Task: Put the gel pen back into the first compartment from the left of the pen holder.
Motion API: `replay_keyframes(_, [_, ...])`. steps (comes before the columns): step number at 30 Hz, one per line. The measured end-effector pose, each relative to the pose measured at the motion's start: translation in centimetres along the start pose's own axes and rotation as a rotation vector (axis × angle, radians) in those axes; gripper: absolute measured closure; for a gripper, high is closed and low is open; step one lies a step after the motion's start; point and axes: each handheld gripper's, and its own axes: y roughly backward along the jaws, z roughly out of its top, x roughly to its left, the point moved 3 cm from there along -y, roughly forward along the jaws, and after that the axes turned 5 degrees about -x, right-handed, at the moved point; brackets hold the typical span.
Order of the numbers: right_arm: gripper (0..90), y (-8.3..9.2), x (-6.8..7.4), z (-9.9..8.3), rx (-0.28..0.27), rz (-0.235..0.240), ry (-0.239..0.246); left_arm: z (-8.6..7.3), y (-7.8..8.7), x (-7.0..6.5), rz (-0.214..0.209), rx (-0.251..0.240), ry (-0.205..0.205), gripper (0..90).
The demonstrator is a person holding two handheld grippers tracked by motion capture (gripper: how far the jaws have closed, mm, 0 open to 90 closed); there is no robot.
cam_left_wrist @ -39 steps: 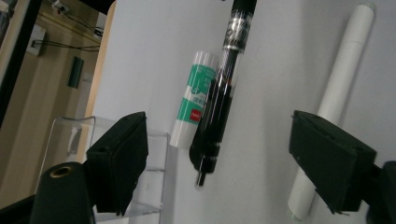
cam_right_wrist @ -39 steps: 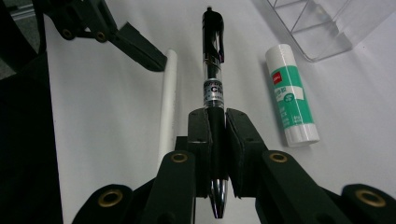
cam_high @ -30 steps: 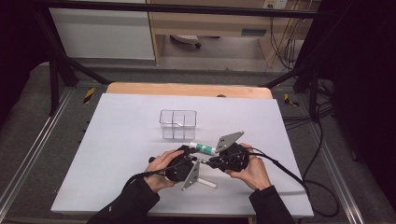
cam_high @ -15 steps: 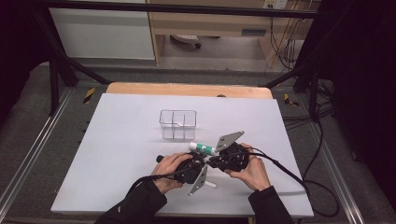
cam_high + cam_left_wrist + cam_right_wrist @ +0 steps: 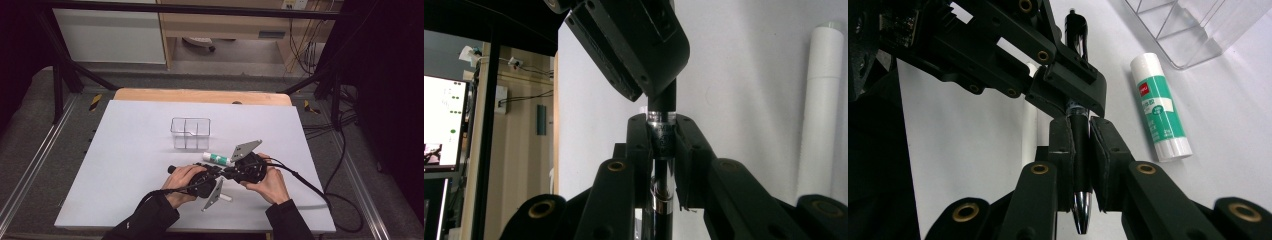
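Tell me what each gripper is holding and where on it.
Both hold one black pen. The right gripper clamps its barrel near the silver tip; the left gripper, whose jaws have just been closing, clamps it toward the clip end.

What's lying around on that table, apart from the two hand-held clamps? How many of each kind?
Black pen: 1
Glue stick: 1
White tube: 1
Clear divided box: 1
Total: 4

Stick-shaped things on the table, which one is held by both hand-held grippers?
The black pen; both hand-held grippers clamp it, while the green-and-white glue stick and the white tube lie loose.
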Motion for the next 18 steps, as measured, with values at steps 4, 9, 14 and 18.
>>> replay_keyframes(4, [80.2, 0.0, 0.0, 0.0, -0.003, 0.008, -0.008, 0.0, 0.1, 0.0, -0.006, 0.0, 0.0, 78.2])
replay_keyframes(9, [78.0, 0.3, 0.0, 0.1, -0.036, 0.014, -0.028, -0.3, 0.6, 0.2, -0.001, -0.002, 0.025, 78.3])
replay_keyframes(14, [70.9, 1.6, -0.4, 0.1, -0.06, -0.019, -0.038, -1.8, 0.9, -0.1, -0.01, 0.036, 0.064, 78.3])
replay_keyframes(18, [63.7, 2.4, -1.2, -0.5, -0.078, -0.054, -0.068, -2.8, 1.2, -0.3, -0.01, 0.052, 0.107, 78.3])
